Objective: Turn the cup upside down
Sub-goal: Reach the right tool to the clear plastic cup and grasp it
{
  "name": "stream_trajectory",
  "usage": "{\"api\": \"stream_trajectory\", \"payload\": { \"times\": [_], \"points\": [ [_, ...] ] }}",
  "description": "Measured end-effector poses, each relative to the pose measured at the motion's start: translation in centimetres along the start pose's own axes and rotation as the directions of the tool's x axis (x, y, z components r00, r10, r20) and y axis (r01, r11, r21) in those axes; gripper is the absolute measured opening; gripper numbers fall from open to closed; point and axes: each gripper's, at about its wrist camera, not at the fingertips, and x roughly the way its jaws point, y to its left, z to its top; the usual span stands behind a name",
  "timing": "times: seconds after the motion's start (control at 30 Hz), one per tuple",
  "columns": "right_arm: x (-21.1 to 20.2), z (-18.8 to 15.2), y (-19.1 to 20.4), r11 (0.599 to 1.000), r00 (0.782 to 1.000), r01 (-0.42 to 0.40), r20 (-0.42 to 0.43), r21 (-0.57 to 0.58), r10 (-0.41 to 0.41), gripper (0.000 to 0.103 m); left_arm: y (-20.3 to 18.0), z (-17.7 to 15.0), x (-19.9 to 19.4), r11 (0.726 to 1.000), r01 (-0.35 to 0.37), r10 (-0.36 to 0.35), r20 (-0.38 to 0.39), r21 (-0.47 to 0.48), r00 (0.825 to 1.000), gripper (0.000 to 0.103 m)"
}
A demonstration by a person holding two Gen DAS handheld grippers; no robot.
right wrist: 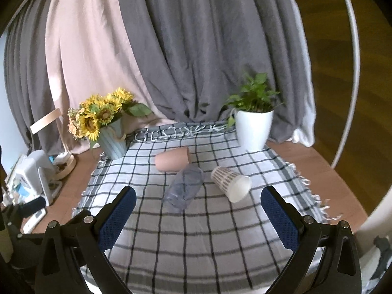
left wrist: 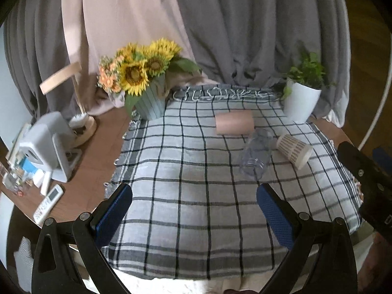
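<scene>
Three cups lie on their sides mid-surface: pink cup (right wrist: 172, 159), clear cup (right wrist: 185, 188), patterned cup (right wrist: 230, 180). Left claw (left wrist: 194, 210) and right claw (right wrist: 198, 214) both hover spread, empty, near the front edge

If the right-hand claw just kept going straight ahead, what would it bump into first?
Probably the clear plastic cup, lying on its side on the checked cloth just ahead of the open right gripper. Depth is hard to judge.

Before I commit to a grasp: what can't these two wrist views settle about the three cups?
- Pink cup: mouth faces away in both views; inside hidden.
- Clear cup: transparent and blurred; contact with pink cup uncertain.
- Patterned paper cup: underside hidden against the checked cloth.
- Left gripper, right gripper: open, bases cut off.
</scene>
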Motion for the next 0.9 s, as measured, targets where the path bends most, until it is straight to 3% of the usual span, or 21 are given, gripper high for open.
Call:
{"api": "stream_trajectory", "payload": {
  "times": [0.2, 0.37, 0.67, 0.9],
  "points": [
    [6.9, 1.2, 0.0, 0.997, 0.992, -0.073, -0.104, 0.041, 0.077, 0.102, 1.0, 2.0, 4.1, 0.998, -0.06, 0.06, -0.032, 0.016, 0.998, 0.103],
    [11.6, 1.8, 1.1, 0.994, 0.977, -0.077, -0.193, 0.077, 0.09, 0.102, 2.5, 3.9, 7.8, 1.0, 0.0, 0.002, -0.083, 0.017, 0.997, 0.103],
    [19.2, 2.1, 2.5, 0.981, 0.954, 0.042, -0.299, 0.19, 0.017, 0.098, 3.7, 7.2, 14.2, 0.993, 0.06, -0.046, -0.135, 0.101, 0.99, 0.103],
    [25.2, 1.3, 1.8, 0.957, 0.904, 0.141, -0.426, 0.254, -0.02, 0.091, 3.8, 8.2, 18.7, 0.986, 0.084, -0.056, -0.191, 0.141, 0.98, 0.103]
  ]
}}
